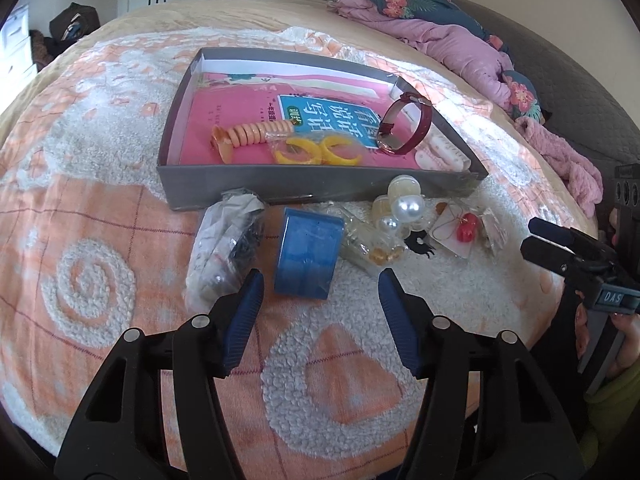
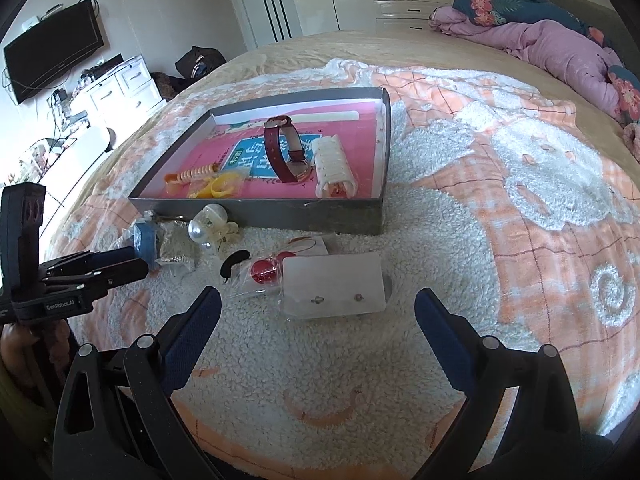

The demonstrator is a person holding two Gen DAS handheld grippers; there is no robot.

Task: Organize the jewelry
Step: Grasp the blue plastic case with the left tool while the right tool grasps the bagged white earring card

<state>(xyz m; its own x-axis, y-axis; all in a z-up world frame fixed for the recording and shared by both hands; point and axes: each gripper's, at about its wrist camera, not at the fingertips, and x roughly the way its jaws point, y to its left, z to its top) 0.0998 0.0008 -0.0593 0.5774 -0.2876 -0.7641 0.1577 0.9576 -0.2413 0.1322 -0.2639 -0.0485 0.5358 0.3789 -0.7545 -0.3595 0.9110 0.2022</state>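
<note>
Beside the grey tray (image 2: 256,216), the left tool (image 2: 120,264), marked "GenRobot.AI", and the right tool (image 2: 316,312) both gape wide, holding nothing.

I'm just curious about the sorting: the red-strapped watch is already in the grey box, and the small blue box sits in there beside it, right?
Not quite. The red-strapped watch is in the grey box, but the small blue box lies outside it on the blanket, in front of the box's near wall. The left wrist view shows this.
</note>
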